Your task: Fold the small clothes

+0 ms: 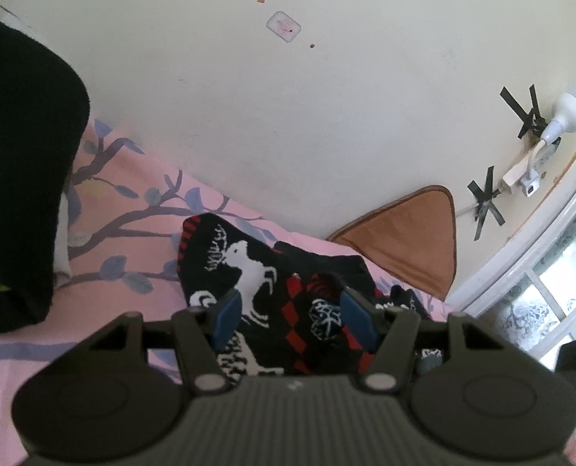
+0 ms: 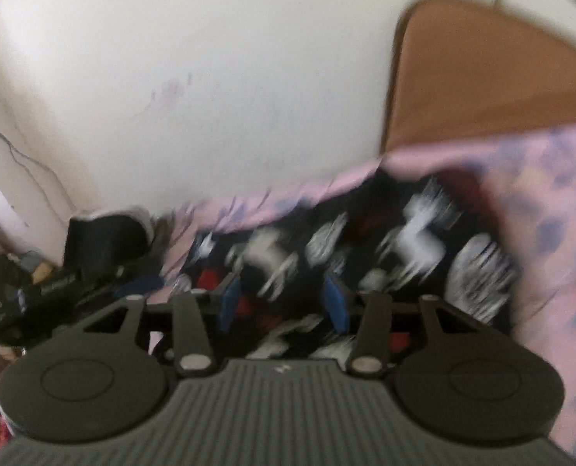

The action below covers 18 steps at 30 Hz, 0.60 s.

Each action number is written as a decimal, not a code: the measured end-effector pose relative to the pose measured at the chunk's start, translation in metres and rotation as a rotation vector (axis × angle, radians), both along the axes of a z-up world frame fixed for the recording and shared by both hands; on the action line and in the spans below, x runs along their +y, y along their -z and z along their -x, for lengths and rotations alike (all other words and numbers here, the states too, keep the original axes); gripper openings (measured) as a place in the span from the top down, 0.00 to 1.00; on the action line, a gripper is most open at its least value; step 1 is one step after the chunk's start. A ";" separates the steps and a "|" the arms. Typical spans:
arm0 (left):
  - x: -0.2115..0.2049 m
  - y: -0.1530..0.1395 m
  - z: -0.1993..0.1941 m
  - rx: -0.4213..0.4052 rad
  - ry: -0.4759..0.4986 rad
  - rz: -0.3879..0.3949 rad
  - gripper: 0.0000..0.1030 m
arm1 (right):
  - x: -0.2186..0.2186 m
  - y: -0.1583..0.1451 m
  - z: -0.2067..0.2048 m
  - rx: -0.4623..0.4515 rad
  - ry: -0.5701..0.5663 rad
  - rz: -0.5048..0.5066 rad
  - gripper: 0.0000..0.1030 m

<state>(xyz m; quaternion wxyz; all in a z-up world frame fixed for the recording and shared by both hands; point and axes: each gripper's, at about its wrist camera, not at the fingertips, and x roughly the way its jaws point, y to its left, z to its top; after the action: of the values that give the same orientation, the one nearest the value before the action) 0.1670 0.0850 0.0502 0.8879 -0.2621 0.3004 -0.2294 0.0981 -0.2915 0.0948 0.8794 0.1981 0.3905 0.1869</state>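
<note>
A cream wall (image 1: pixel 288 116) fills the upper part of both views, and below it spreads one pink bedsheet (image 1: pixel 23 349) printed with purple branches and blue leaves. At the left of the left wrist view a large black cloth mass (image 1: pixel 20 178) hangs in front of the sheet and hides that corner. One brown cushion (image 1: pixel 412 240) leans against the wall at the far edge of the sheet; in the right wrist view it sits at the upper right. To the right of it a white window frame (image 1: pixel 540 248) curves down. On the wall a white lamp (image 1: pixel 563 116) is fixed with three crosses of black tape, and one small pink sticker (image 1: pixel 283 27) sits higher up.

The one task garment, a black knitted piece (image 1: pixel 272 283) with white deer and red diamonds, lies crumpled on the sheet. The left gripper (image 1: pixel 289 320) is low over it with its blue pads (image 1: pixel 227 318) spread wide, cloth showing between them but not pinched. The right wrist view is badly blurred: the right gripper (image 2: pixel 284 305) also stands wide apart just above the same garment, which lies directly ahead and under it. A dark jumble of objects (image 2: pixel 54 272) sits at its left, too smeared to name
</note>
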 end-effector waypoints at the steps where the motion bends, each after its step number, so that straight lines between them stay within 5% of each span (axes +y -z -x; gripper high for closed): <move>1: 0.000 -0.001 0.000 -0.001 0.001 0.001 0.44 | 0.005 0.008 -0.001 0.019 0.000 -0.005 0.51; 6: 0.006 -0.002 0.001 0.004 -0.007 0.027 0.44 | 0.016 0.033 -0.018 0.068 0.051 -0.098 0.51; 7: 0.007 -0.003 0.000 0.006 -0.009 0.032 0.44 | 0.017 0.037 -0.023 0.079 0.059 -0.122 0.58; 8: 0.008 -0.003 0.000 0.007 -0.011 0.036 0.44 | 0.019 0.040 -0.027 0.092 0.054 -0.144 0.79; 9: 0.009 -0.003 0.000 0.007 -0.014 0.039 0.44 | 0.023 0.041 -0.031 0.102 0.035 -0.165 0.87; 18: 0.013 -0.004 -0.001 0.014 -0.025 0.048 0.44 | 0.047 -0.013 -0.044 0.008 -0.113 -0.208 0.87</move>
<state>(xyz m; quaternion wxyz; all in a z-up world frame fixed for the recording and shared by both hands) 0.1682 0.0980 0.0538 0.8821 -0.2884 0.2977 -0.2237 0.1418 -0.2444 0.1076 0.8405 0.2668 0.3831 0.2750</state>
